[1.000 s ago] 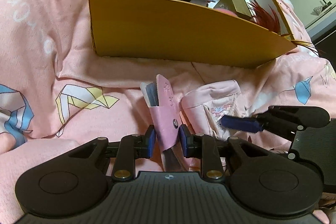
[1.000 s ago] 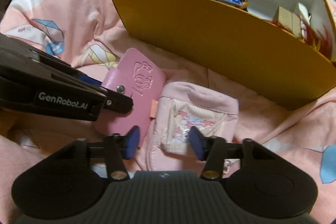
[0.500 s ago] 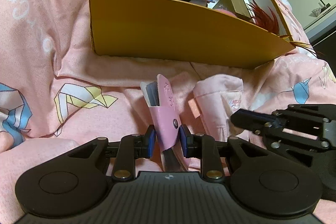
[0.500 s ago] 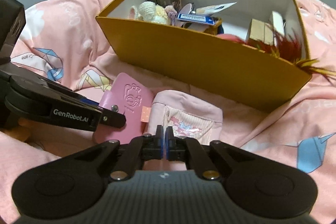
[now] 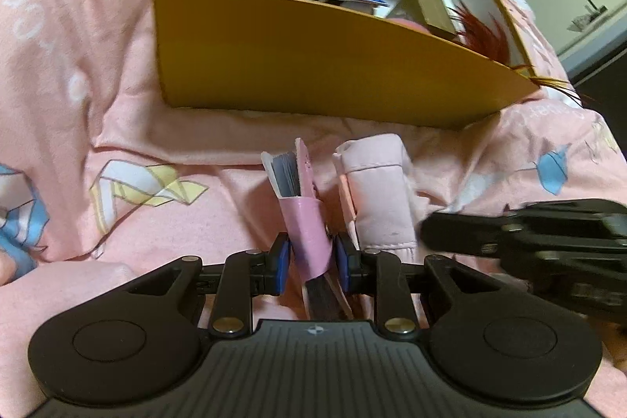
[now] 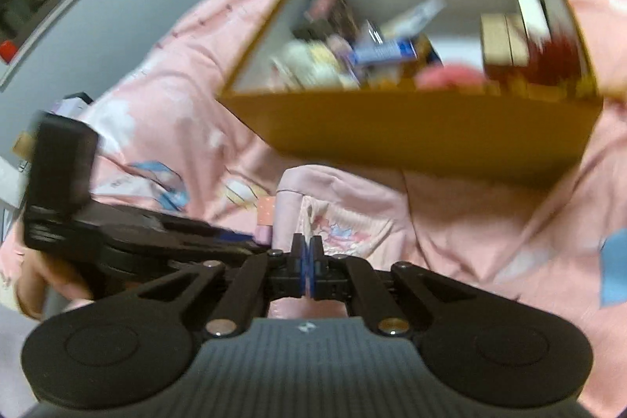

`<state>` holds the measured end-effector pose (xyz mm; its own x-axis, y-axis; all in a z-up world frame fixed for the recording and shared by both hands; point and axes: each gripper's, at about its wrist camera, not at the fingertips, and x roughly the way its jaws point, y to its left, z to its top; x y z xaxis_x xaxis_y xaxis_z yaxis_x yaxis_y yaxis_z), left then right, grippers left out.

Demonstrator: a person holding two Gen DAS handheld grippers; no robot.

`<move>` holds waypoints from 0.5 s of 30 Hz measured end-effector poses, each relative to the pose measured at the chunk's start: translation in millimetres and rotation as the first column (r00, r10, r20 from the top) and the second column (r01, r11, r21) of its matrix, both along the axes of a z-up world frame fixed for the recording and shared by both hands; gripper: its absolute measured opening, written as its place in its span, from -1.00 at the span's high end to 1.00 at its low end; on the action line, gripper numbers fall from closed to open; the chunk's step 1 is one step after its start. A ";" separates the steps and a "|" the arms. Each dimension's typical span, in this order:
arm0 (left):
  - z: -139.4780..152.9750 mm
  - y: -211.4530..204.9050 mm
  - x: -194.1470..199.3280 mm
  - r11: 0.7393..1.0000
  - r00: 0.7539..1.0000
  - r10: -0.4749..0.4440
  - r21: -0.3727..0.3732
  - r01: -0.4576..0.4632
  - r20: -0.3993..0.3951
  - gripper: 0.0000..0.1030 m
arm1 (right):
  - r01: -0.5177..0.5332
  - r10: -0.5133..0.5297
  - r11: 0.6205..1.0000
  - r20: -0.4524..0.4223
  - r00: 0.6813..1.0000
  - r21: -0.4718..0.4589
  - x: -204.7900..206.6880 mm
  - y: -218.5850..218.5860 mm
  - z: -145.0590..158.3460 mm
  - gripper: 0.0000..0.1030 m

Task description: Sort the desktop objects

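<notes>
A pink card holder (image 5: 305,222) is clamped upright between the pads of the left gripper (image 5: 311,263), its long axis running toward the far yellow box (image 5: 313,65). Just to its right, a pale pink pouch (image 5: 380,198) is pinched at its near edge by the fully closed right gripper (image 6: 307,261), lengthwise toward the box.
</notes>
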<state>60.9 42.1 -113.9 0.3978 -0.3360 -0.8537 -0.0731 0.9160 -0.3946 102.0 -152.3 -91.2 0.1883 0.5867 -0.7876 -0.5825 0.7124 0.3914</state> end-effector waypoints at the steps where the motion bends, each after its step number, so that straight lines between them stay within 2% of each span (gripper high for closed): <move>1: -0.4 -1.3 0.3 1.000 1.000 -0.005 0.003 0.005 0.004 0.46 | 0.008 -0.008 1.000 -0.012 1.000 0.003 0.6 -1.4 -3.1 0.97; 3: -0.1 -2.0 0.6 1.000 1.000 -0.009 -0.012 0.009 0.017 0.46 | 0.022 -0.022 1.000 -0.017 1.000 0.008 3.0 -2.8 -3.0 0.91; 9: 4.6 -13.4 1.2 0.998 0.996 -0.054 -0.030 0.057 0.069 0.46 | 0.060 -0.058 0.997 0.046 0.997 -0.045 0.9 -11.4 2.7 0.78; 13: 1.6 -13.8 2.5 0.995 0.995 -0.069 -0.062 0.074 0.077 0.45 | 0.097 -0.092 0.993 0.067 0.993 -0.068 0.9 -21.6 4.3 0.43; 15: -0.7 -12.5 2.8 0.993 0.995 -0.070 -0.085 0.076 0.076 0.45 | 0.114 -0.110 0.991 0.068 0.992 -0.067 1.2 -25.9 5.3 0.40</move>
